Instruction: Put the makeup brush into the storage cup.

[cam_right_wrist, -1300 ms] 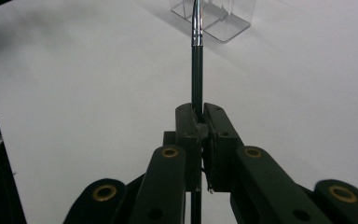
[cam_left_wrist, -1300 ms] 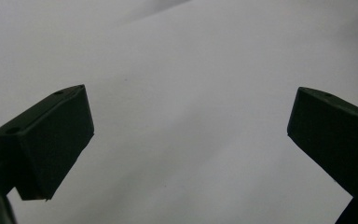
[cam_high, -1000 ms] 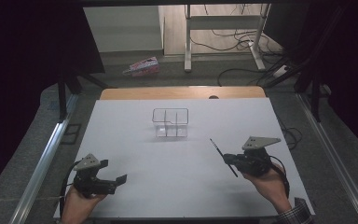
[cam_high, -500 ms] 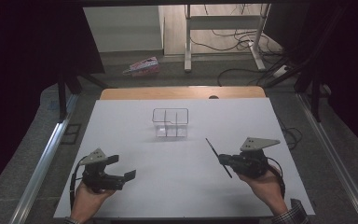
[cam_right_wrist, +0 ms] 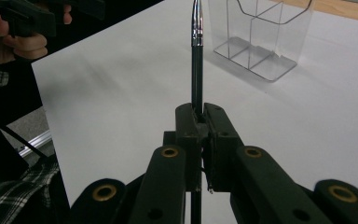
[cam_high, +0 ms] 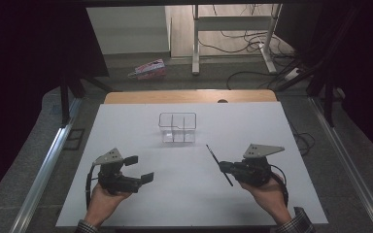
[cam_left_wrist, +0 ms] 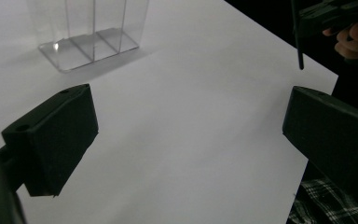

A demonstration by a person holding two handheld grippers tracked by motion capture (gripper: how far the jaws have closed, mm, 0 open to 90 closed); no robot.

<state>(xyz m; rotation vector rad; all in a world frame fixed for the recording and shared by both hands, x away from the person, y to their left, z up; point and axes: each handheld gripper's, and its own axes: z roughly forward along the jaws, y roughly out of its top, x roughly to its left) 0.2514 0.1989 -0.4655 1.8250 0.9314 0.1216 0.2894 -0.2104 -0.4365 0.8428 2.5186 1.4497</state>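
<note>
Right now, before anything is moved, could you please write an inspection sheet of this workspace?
Surface: white table, with a bare wooden strip along its far edge.
Job's things: clear divided organizer, upright near the table's middle, nothing inside; black pen with a silver end, clamped in the right gripper.
Clutter: nothing seen on the table.
Grippers: left gripper jaws wide apart, nothing between them; right gripper shut on the pen, which points roughly toward the organizer.
Cables: one trails from each gripper; loose cables lie on the floor beyond the table.
Surroundings: pink package on the floor, metal frame legs behind.
</note>
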